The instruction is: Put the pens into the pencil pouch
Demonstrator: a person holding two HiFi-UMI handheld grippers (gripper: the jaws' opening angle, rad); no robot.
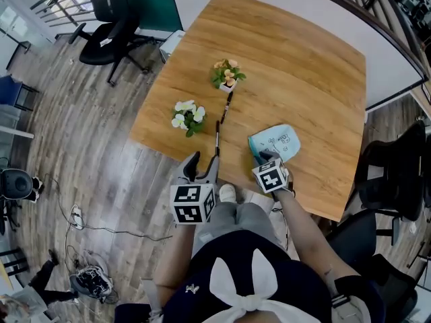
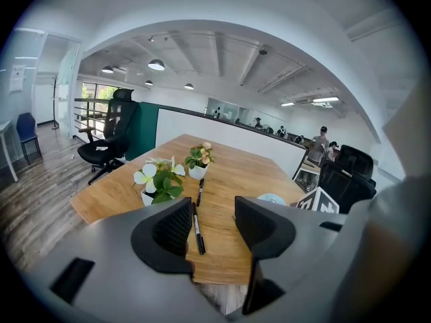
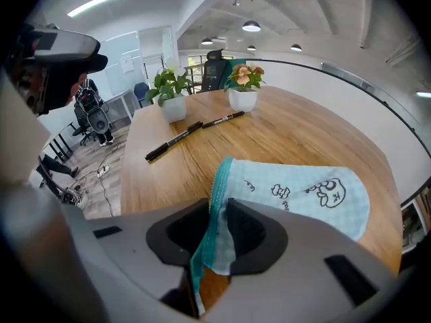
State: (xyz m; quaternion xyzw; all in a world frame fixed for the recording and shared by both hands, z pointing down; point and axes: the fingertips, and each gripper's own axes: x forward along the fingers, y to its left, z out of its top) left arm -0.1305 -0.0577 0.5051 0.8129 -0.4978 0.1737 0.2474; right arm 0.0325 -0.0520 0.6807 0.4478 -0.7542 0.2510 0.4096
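The light blue pencil pouch (image 1: pixel 276 140) lies near the table's front edge, its zipper end towards me. My right gripper (image 1: pixel 264 159) is shut on that zipper edge; in the right gripper view the cloth (image 3: pixel 303 190) rises pinched between the jaws (image 3: pixel 217 224). Two black pens lie end to end on the wood: the near one (image 1: pixel 217 140) and the far one (image 1: pixel 227 106). My left gripper (image 1: pixel 202 163) hovers open at the table's front edge, just short of the near pen (image 2: pixel 196 227), which shows through the gap of its jaws (image 2: pixel 212 224).
Two small potted plants stand on the wooden table (image 1: pixel 303 66): white flowers (image 1: pixel 188 116) left of the pens, orange flowers (image 1: pixel 227 74) behind the far pen. A black office chair (image 1: pixel 108 19) stands at the back left, another chair (image 1: pixel 397 173) at the right.
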